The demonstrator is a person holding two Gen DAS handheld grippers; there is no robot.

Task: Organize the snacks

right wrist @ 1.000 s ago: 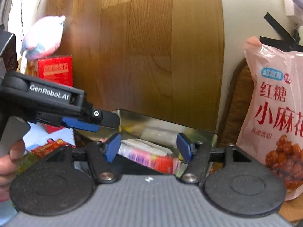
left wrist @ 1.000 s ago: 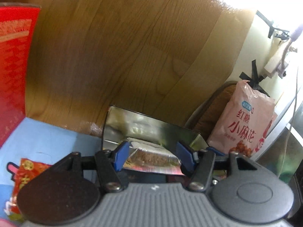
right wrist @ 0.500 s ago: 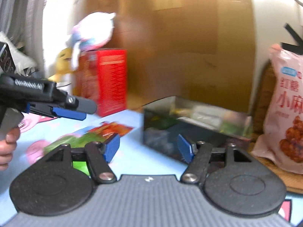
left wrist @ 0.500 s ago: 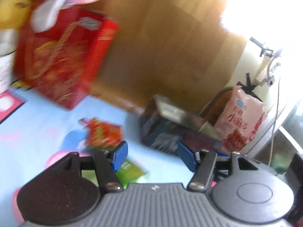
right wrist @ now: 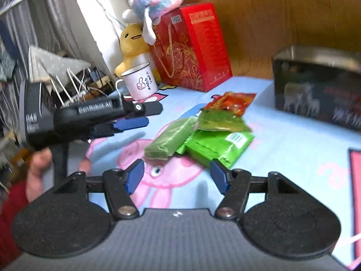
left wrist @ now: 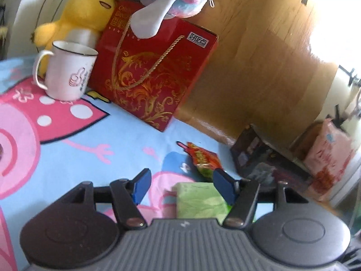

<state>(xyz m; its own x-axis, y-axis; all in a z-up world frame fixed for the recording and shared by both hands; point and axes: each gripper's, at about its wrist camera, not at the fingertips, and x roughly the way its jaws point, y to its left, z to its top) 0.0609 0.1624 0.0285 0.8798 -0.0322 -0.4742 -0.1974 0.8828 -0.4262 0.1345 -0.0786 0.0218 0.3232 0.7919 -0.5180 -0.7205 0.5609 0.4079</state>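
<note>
Several snack packets lie on the blue cartoon tablecloth: a pale green packet, a bright green one, another green one on top, and a red-orange one. A dark tin box stands open behind them. My left gripper hovers above the cloth just left of the packets, jaws opening, nothing between them. My right gripper is in front of the packets, jaws closing a little, with nothing between them.
A red gift bag stands at the back with a pastel plush on top. A white mug and a yellow plush are beside it. A pink snack bag leans right of the tin. A wooden panel rises behind.
Both grippers have pulled back from over the open tin and swung left. The packets on the cloth, the red bag and the mug have come into view.
</note>
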